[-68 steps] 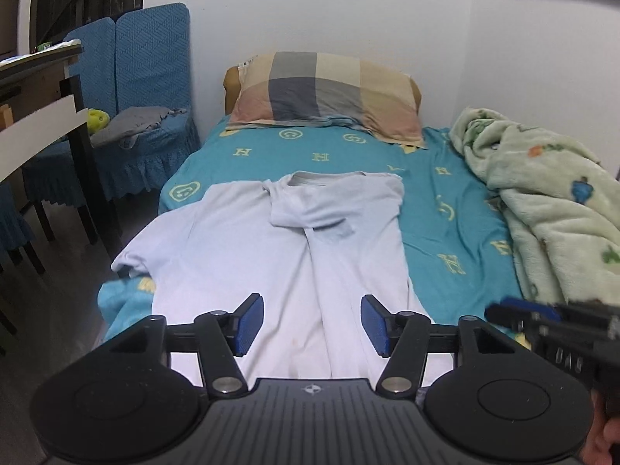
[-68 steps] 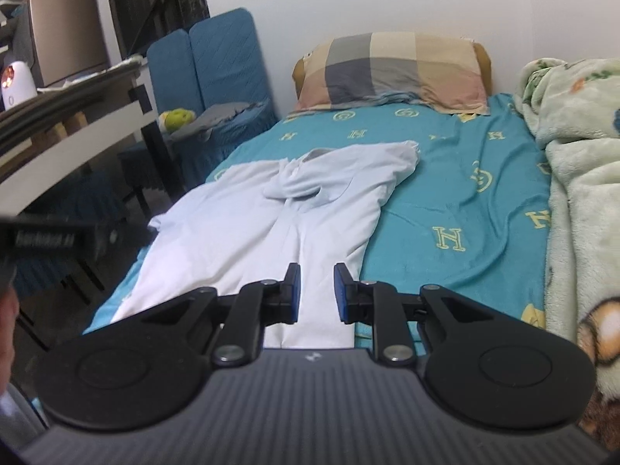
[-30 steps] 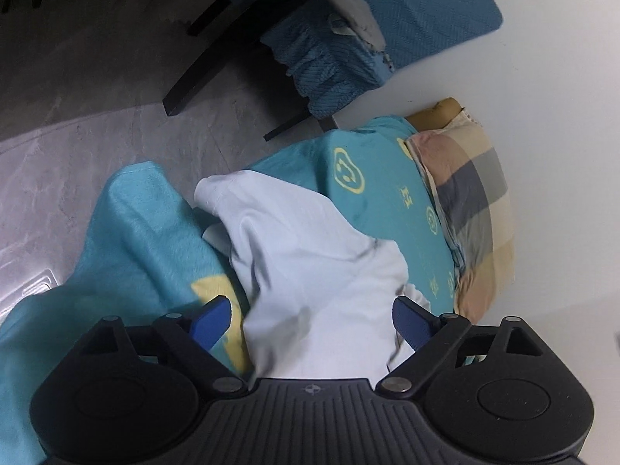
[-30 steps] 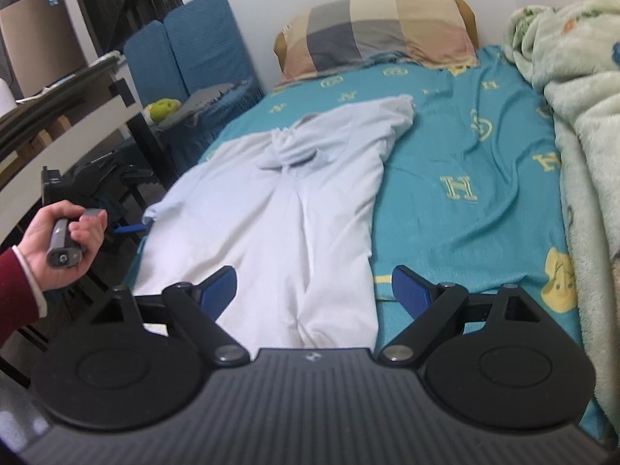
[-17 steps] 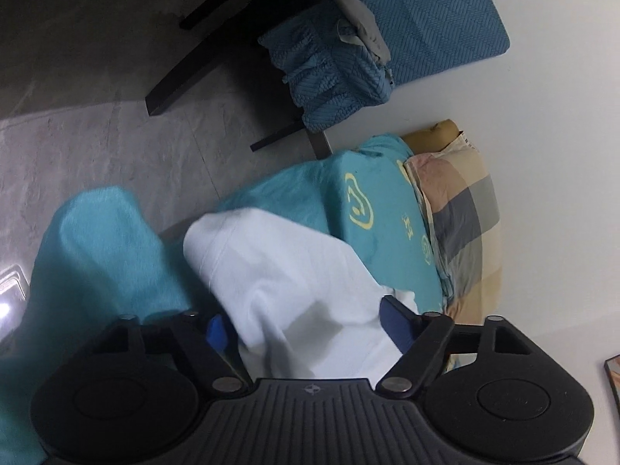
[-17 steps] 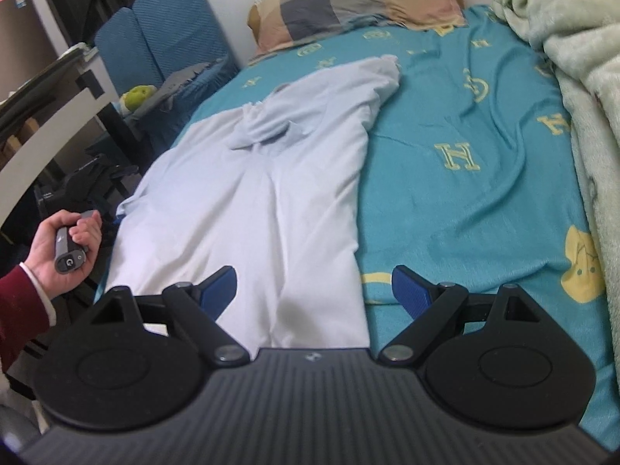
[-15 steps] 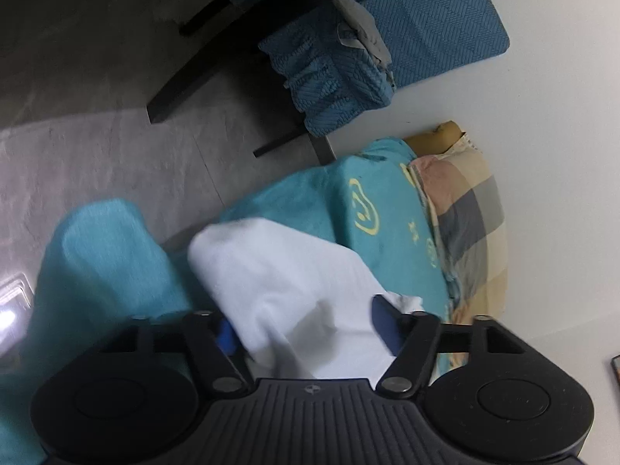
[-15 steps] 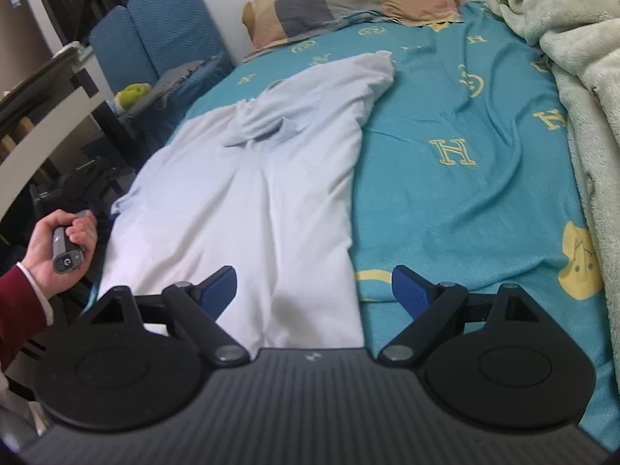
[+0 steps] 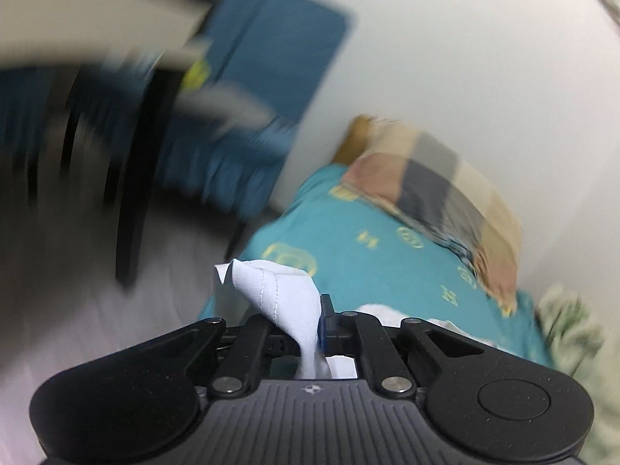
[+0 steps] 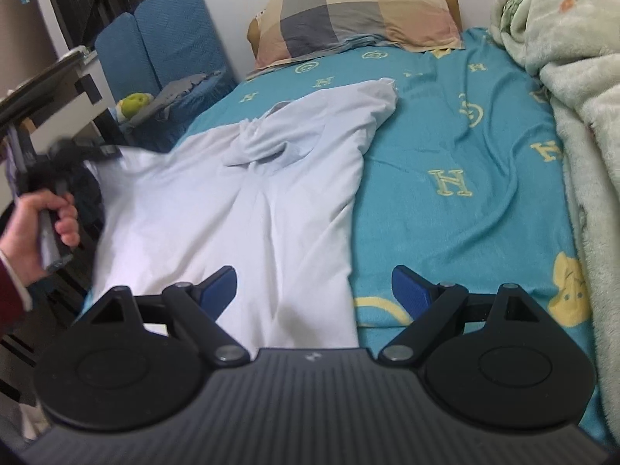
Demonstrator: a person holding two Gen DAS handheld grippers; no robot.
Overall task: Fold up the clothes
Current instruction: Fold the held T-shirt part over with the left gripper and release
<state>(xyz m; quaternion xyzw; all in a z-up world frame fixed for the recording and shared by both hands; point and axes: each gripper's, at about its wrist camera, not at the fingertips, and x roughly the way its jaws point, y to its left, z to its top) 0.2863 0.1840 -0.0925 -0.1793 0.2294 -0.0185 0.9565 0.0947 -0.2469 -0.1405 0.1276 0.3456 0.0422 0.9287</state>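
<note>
Lifted off the bed [image 10: 465,201], shirt sleeve [image 9: 283,290] sits pinched in left claw [image 9: 306,333].

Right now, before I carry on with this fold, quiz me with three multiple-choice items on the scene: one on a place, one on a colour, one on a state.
1. Where does the checked pillow lie?
A. at the head of the bed, against the wall
B. on the blue chair
C. on the floor

2. What colour is the bed sheet?
A. red
B. teal with yellow marks
C. plain white

3. How does the left gripper stand?
A. wide open over the sheet
B. shut on nothing
C. shut on a sleeve of the white shirt

Answers:
1 A: the checked pillow sits at the far end of the bed, against the wall.
2 B: the bed sheet is teal with yellow letters and faces.
3 C: the left gripper has just closed, and the white shirt sleeve is pinched between its jaws, while the right gripper hangs open.
</note>
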